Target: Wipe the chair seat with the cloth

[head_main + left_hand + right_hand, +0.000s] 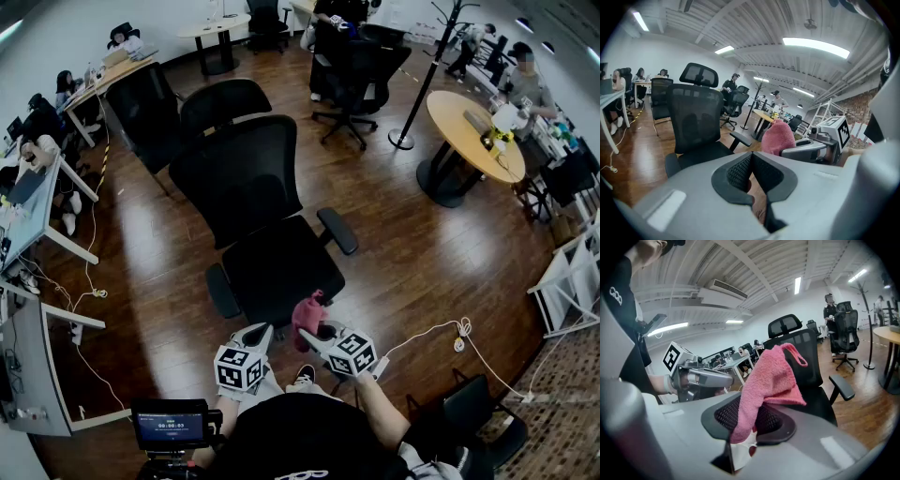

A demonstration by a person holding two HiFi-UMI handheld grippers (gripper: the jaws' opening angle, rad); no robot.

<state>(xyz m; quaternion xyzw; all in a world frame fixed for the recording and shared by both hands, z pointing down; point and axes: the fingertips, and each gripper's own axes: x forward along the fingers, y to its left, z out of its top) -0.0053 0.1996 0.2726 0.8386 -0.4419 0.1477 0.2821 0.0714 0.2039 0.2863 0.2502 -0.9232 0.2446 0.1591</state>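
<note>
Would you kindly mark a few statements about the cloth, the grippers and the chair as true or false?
1. The right gripper is shut on the pink cloth. True.
2. The left gripper grips a corner of the cloth. False: its fingers are together with nothing between them.
3. The cloth lies spread flat on the chair seat. False: it is bunched, held up by the right gripper.
4. The chair has an armrest on each side. True.

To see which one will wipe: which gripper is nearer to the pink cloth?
Right. The right gripper is shut on the cloth and holds it up. The left gripper is shut and empty, beside the cloth on its left, not touching it.
</note>
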